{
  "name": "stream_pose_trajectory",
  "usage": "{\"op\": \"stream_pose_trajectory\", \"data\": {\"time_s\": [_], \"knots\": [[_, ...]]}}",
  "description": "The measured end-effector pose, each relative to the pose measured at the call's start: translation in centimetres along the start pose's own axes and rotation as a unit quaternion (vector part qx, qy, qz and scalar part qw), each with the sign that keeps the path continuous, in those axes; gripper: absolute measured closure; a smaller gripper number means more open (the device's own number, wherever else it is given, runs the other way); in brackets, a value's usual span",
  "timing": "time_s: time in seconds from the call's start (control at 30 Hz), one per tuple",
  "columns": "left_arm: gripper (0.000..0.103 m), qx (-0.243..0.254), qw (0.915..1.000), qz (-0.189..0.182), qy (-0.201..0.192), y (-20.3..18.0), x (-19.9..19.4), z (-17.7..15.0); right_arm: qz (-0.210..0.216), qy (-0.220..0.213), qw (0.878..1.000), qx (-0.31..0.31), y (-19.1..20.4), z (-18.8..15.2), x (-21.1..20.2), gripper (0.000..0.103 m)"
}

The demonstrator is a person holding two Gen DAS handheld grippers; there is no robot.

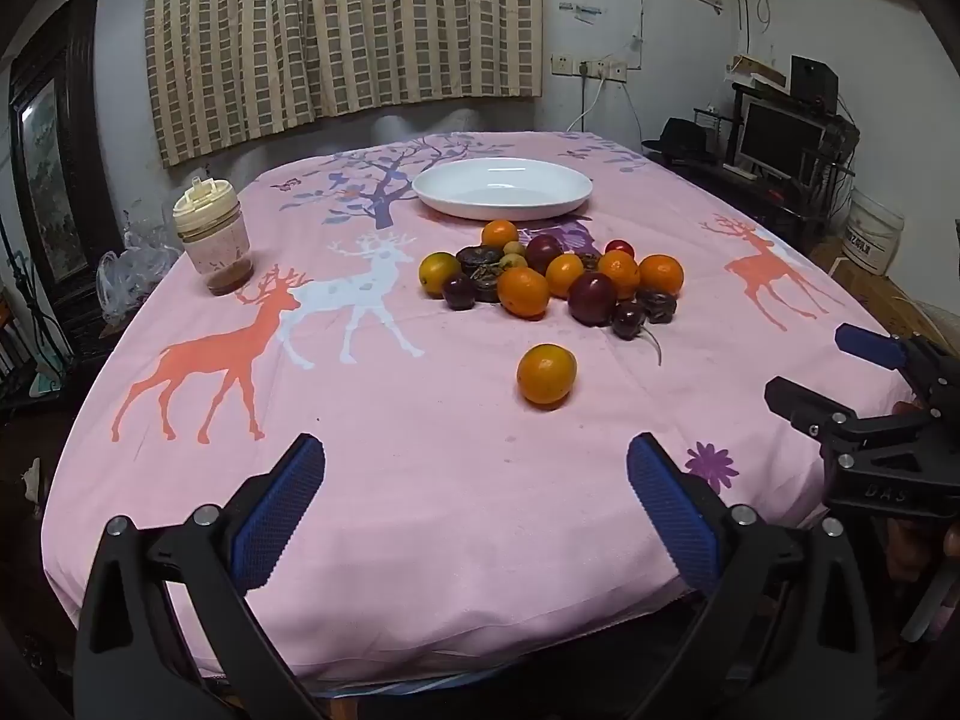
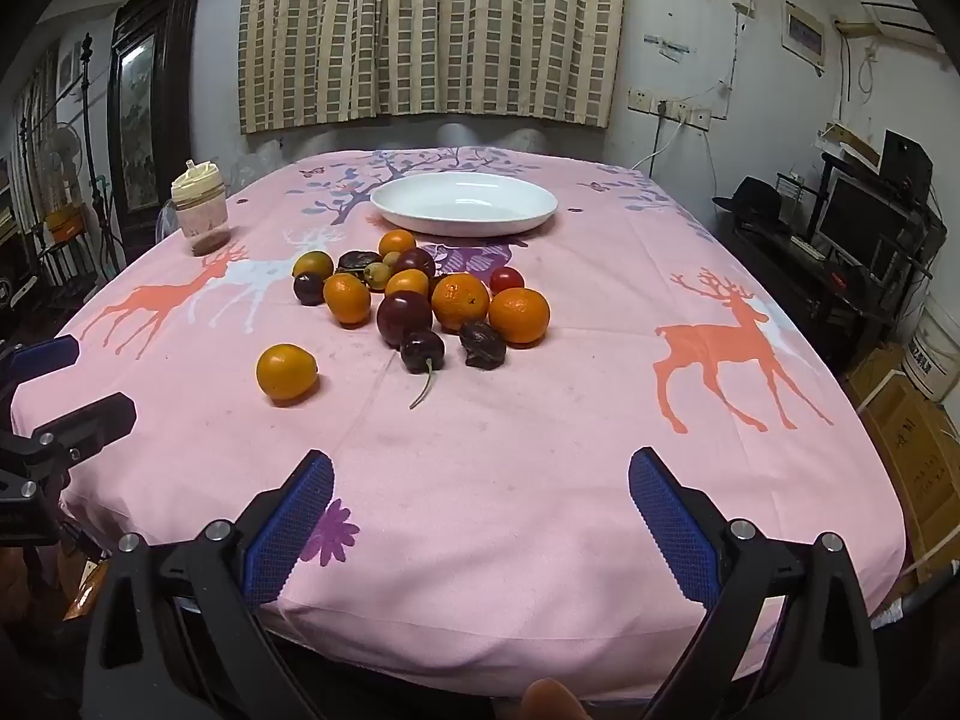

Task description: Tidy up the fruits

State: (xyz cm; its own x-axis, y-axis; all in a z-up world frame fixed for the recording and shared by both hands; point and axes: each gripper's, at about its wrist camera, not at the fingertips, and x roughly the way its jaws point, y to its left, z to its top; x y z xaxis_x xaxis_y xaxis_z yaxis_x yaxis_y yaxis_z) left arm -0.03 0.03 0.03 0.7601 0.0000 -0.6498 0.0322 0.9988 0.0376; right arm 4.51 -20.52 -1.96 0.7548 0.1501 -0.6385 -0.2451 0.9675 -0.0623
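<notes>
Both grippers hung at the near table edge, the left gripper (image 1: 474, 498) and the right gripper (image 2: 480, 510) spread wide and empty. Just beyond, a lone orange (image 1: 546, 374) lay apart from the fruit pile (image 1: 552, 279) at mid-table. Farther off sat the empty white plate (image 1: 503, 187). Sorting seemed not yet begun; the next move likely called for reaching that near orange. The right gripper's body read "DAS".

Fruit pile (image 1: 540, 270) mid-table on pink cloth: oranges, dark plums, cherries, small red and yellow-green fruits, wrinkled brown ones, touching each other. Lone orange (image 1: 546, 373) sits apart, nearer the table's front edge. White oval plate (image 1: 503, 188) lies empty just behind the pile, upright, not touching it.
</notes>
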Motion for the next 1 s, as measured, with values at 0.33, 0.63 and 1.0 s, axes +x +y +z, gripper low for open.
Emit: {"op": "stream_pose_trajectory", "data": {"time_s": [0.33, 0.63, 1.0], "knots": [[0.004, 0.0, 1.0, 0.004, 0.003, -0.18, 0.03, 0.03, -0.001, 0.002, 1.0, 0.0, 0.03, -0.02, 0.05, 0.004], [0.004, 0.001, 1.0, 0.006, 0.007, 0.06, 0.39, -0.02, 0.0, 0.001, 1.0, 0.0, 0.01, -0.01, 0.04, 0.004], [0.004, 0.003, 0.9999, 0.007, 0.008, 0.15, 0.55, -0.24, -0.001, 0.001, 1.0, 0.0, 0.02, -0.05, 0.08, 0.004]]}}
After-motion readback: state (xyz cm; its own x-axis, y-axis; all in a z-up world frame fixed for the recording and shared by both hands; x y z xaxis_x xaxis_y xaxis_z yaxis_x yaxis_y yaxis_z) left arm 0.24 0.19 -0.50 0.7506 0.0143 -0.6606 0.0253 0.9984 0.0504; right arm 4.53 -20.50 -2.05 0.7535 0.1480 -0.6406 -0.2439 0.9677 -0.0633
